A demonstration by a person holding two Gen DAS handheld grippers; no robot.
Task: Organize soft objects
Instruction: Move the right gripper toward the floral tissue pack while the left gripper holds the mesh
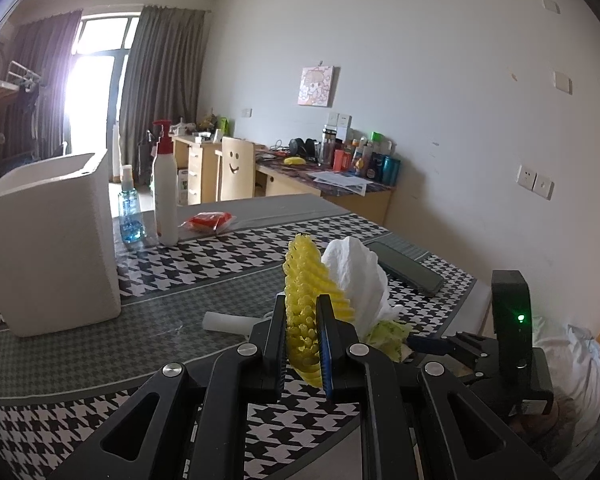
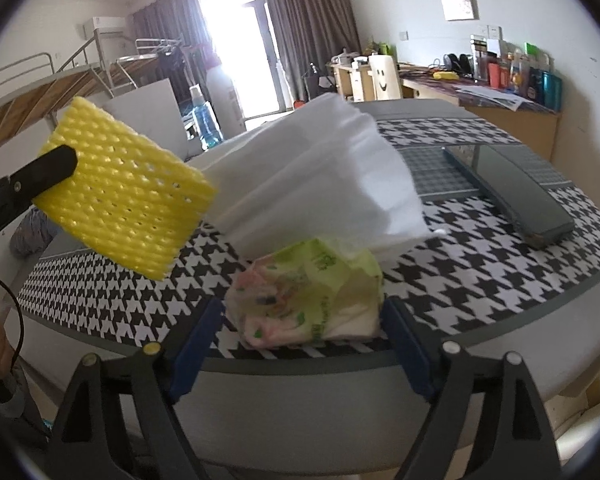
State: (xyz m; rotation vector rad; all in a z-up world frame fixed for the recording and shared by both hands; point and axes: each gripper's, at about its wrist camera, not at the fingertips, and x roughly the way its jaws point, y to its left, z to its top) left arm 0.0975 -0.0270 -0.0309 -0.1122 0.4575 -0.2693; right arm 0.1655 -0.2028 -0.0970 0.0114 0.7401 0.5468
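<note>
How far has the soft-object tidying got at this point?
Nothing looks stowed yet. In hand: the left gripper is shut on the yellow foam net, held above the table. Left: the tissue pack sits between the open right gripper fingers, ungripped; the white bin stands nearby.

No lettering can be read; print on the green tissue pack (image 2: 308, 292) is blurred.

blocked – white bin (image 1: 52, 240), pump bottle (image 1: 166, 196) far left | free – probably bare cloth (image 1: 204, 268) between
</note>
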